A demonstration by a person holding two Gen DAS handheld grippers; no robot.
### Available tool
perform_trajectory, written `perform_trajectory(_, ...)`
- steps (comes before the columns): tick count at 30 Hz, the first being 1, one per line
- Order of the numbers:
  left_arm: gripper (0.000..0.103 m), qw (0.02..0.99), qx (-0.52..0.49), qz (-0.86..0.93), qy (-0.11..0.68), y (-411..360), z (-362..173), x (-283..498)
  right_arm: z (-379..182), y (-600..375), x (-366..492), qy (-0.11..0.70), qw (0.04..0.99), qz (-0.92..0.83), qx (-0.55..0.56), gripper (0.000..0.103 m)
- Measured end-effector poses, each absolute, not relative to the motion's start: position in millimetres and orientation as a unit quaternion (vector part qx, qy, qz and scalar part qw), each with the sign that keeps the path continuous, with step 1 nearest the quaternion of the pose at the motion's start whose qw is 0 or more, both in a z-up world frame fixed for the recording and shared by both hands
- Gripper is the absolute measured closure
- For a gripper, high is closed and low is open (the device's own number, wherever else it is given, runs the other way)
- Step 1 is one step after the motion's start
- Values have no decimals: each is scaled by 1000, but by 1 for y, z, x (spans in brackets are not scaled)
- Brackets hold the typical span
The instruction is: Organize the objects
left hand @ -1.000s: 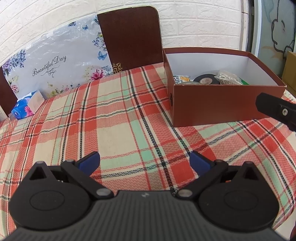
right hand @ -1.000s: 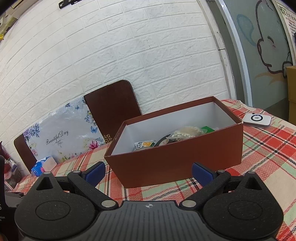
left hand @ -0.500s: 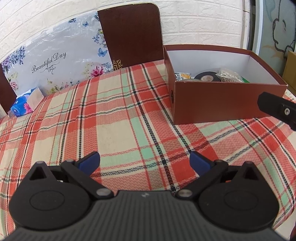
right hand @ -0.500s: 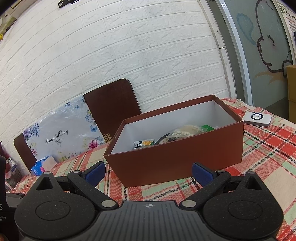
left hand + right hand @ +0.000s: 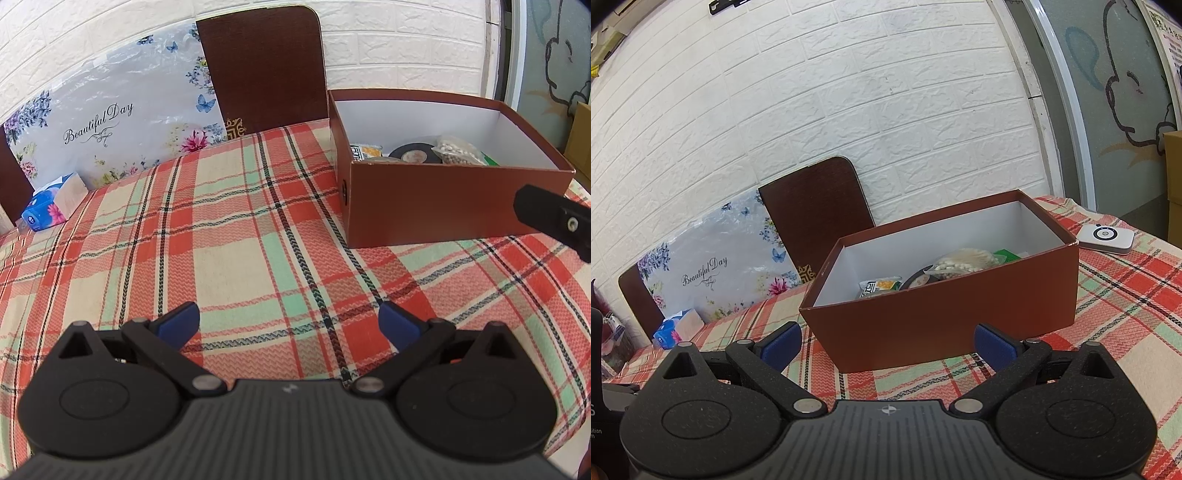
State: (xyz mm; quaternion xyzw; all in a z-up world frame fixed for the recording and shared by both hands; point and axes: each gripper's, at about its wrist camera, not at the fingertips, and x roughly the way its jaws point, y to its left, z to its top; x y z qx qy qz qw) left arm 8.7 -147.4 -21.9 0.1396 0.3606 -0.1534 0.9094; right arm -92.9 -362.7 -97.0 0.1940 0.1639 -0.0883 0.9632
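A brown cardboard box (image 5: 436,206) (image 5: 945,317) with a white inside stands on the plaid tablecloth (image 5: 236,258). Inside lie a black tape roll (image 5: 415,154), a clear bag of pale beads (image 5: 460,149) (image 5: 964,261), a small printed packet (image 5: 881,286) and something green (image 5: 1008,254). My left gripper (image 5: 290,321) is open over bare cloth, left of and nearer than the box. In the right wrist view my right gripper (image 5: 888,341) is open and holds nothing, just in front of the box's near wall. One black arm of the right gripper (image 5: 554,219) shows at the left view's right edge.
A blue tissue pack (image 5: 51,208) (image 5: 677,328) sits at the table's far left. A floral "Beautiful Day" board (image 5: 110,118) and a dark chair back (image 5: 262,70) lean at the white brick wall. A white round-buttoned device (image 5: 1106,238) lies right of the box.
The left view has risen and pulled back a little, so the box and chair sit lower in frame. The right view has barely shifted. Both grippers stay open.
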Motion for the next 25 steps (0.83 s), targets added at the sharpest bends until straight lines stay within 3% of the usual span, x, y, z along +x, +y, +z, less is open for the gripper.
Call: perform_trajectory(25, 0, 914, 140, -163, 345, -148, -18, 6, -98, -358, -91, 171, 962, -90, 193, 3)
